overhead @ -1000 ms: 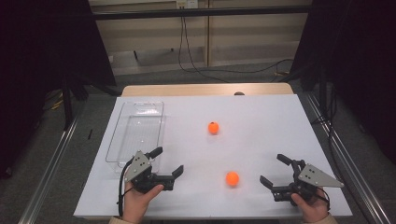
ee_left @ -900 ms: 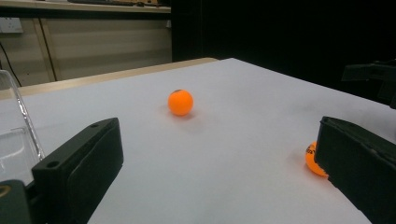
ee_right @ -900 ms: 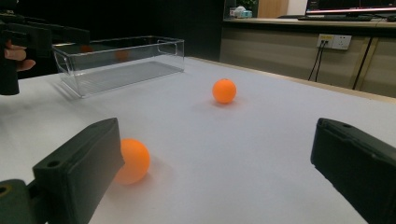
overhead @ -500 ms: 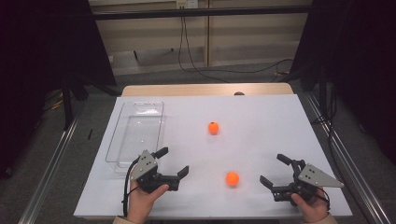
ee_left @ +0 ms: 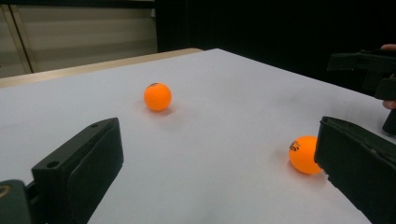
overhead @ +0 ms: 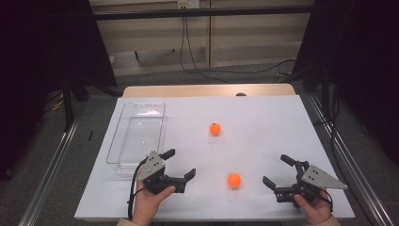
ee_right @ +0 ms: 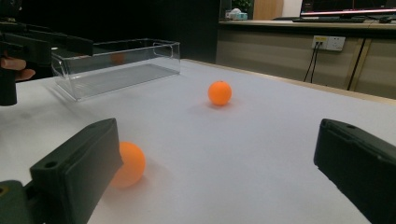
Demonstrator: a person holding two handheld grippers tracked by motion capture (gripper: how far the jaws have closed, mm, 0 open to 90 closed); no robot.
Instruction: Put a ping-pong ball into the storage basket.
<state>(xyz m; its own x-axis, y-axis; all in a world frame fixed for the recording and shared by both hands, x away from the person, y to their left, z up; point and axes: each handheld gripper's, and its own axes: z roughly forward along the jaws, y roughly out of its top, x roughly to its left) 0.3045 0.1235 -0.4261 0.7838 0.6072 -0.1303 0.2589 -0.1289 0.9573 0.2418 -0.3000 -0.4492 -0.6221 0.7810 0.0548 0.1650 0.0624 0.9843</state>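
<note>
Left gripper (overhead: 180,164) sits at the table's (overhead: 263,122) 7 o'clock, jaws wide apart, nothing between them, pointing toward 3 o'clock. Right gripper (overhead: 277,172) at 5 o'clock, jaws also wide apart and empty, pointing toward 9 o'clock. Near ball (overhead: 234,180) lies on the table between the two grippers, touching neither, a bit closer to the right one. In the left gripper view near ball (ee_left: 304,154) sits just beside the right-hand jaw, partly behind it; can't tell if they touch there. In the right gripper view it (ee_right: 127,164) is partly hidden behind the left-hand jaw. Far ball (overhead: 215,128) is near table centre, at 12 o'clock from the near ball, well apart from both grippers; it shows in the left gripper view (ee_left: 157,96) and the right gripper view (ee_right: 219,92) ahead of the jaws. Clear bin (overhead: 114,146) stands at the table's 9 o'clock, just past the left gripper; a faint orange reflection shows on its wall (ee_right: 116,58).
</note>
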